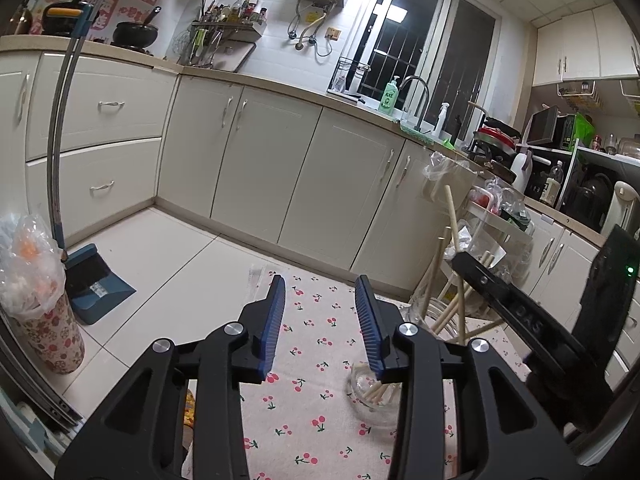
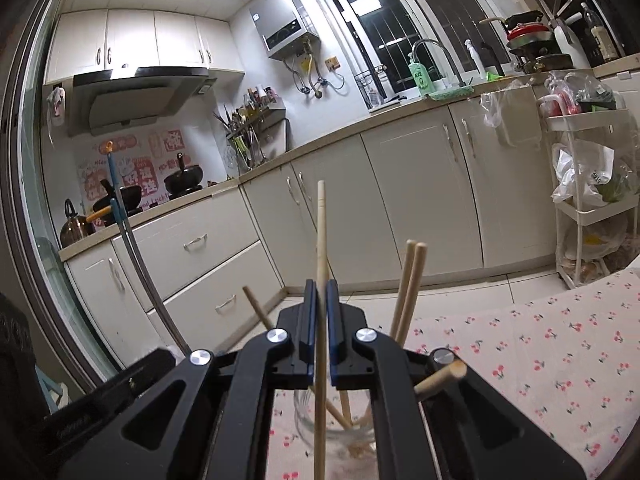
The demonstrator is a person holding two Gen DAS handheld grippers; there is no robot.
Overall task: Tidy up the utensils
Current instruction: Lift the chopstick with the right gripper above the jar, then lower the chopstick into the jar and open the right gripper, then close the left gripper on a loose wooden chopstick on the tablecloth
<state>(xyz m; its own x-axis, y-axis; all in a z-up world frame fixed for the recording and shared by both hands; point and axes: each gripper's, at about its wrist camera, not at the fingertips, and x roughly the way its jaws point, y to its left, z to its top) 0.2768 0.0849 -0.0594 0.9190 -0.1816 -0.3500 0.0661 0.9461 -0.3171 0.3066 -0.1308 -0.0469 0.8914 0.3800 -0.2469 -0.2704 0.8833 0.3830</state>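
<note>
Your right gripper [image 2: 320, 300] squeezes one chopstick [image 2: 321, 240] that stands straight up, its low end inside the glass jar [image 2: 304, 412] on the tabletop [image 2: 540, 360]. Your left gripper [image 1: 320, 320] is partly open and holds nothing. Other chopsticks [image 2: 408, 284] lean in the jar.

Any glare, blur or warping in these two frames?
Left wrist: heavy fisheye bend on the cabinets, dark vignette corners, ceiling light reflected in the window; left gripper sharp. Right wrist: same warp, ceiling lamp blown out at top, chopstick in the right gripper crisp, no motion blur.
</note>
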